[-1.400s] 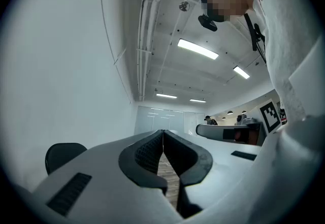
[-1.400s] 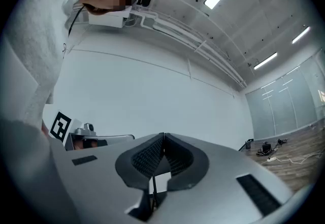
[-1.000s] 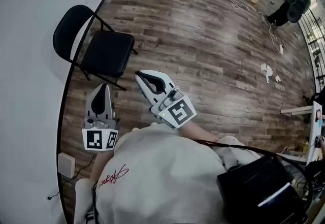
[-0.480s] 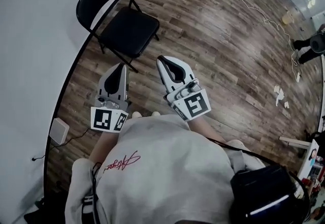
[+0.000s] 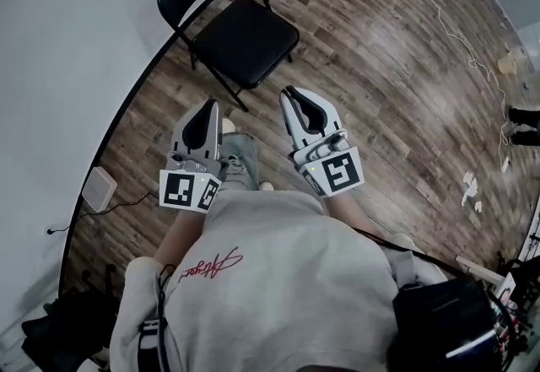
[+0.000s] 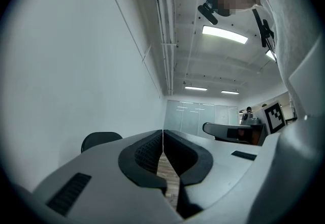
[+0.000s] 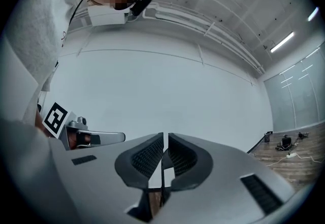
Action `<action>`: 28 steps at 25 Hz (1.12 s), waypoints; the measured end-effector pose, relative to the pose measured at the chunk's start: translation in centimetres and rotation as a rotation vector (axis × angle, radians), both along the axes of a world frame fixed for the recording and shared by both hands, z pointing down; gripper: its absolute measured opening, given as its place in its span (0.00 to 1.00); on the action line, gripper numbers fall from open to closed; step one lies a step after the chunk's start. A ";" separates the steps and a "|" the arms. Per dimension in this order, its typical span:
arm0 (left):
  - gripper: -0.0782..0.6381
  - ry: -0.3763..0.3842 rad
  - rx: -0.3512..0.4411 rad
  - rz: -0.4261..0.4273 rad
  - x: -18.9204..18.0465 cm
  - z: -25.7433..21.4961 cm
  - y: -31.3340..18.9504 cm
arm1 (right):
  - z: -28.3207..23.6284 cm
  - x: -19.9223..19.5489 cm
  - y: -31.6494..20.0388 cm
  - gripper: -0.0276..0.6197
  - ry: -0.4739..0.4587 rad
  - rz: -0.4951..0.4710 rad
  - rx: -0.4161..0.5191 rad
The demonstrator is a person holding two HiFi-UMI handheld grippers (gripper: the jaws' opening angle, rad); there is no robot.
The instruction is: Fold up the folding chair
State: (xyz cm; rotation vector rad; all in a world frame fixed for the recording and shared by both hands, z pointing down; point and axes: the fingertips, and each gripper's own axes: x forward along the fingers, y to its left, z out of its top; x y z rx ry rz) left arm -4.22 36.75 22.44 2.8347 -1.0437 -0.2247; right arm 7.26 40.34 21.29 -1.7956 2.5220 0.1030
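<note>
Chair (image 5: 240,40) open by wall (image 5: 76,41), left gripper (image 5: 206,106) and right gripper (image 5: 293,94) near it, both closed, empty

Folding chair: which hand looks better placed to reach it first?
Probably right, narrowly. Both grippers are shut, empty, short of the folding chair. In its own view the right gripper has the chair dead ahead; the left gripper has floor ahead, the chair's back off to one side.
</note>
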 end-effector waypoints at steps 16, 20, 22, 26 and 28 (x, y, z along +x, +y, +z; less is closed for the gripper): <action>0.14 -0.074 -0.089 0.034 1.0 3.5 -25.6 | 1.7 0.2 -25.1 0.27 -0.064 0.086 -0.049; 0.40 -0.115 -0.186 -0.003 1.1 7.3 -29.6 | 6.3 2.2 -28.2 0.36 -0.138 0.142 -0.171; 0.47 -0.148 -0.257 -0.044 0.9 10.5 -31.4 | 11.1 3.9 -28.8 0.37 -0.229 0.187 -0.283; 0.51 -0.236 -0.406 -0.180 -0.4 18.5 -34.7 | 24.6 8.3 -27.7 0.40 -0.636 0.354 -0.552; 0.54 -0.263 -0.440 -0.274 -1.6 21.8 -36.2 | 31.2 9.1 -25.8 0.40 -0.787 0.423 -0.665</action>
